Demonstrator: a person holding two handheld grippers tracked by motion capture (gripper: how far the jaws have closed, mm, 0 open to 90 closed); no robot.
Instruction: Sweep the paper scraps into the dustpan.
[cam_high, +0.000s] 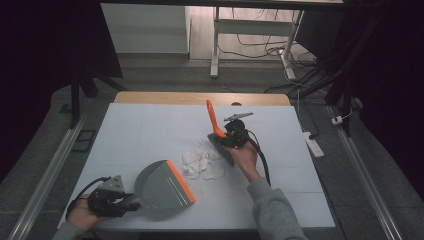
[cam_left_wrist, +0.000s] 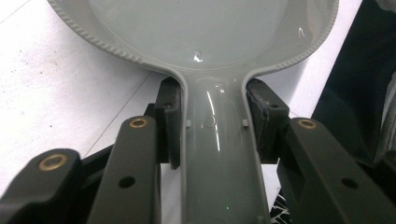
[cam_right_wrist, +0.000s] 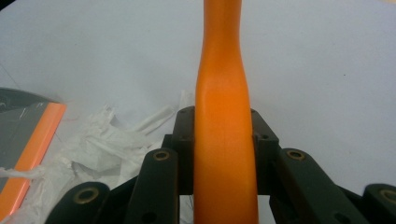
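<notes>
- Sweeping looks barely begun: the paper scraps (cam_high: 202, 162) lie heaped on the bench (cam_high: 140, 135), just beyond the dustpan (cam_high: 162, 185) lip.
- The dustpan holds nothing so far.
- Left tool (cam_left_wrist: 212, 126) is clenched on the dustpan handle.
- Right tool (cam_right_wrist: 224, 140) grasps the orange brush (cam_high: 214, 122) handle, bristles at the heap's far side from the dustpan.
- Left: push all scraps in.

Grey sleeve (cam_high: 272, 210); black claw (cam_right_wrist: 223, 135), brass rivets; black cable; grey 3-cornered top plate.
</notes>
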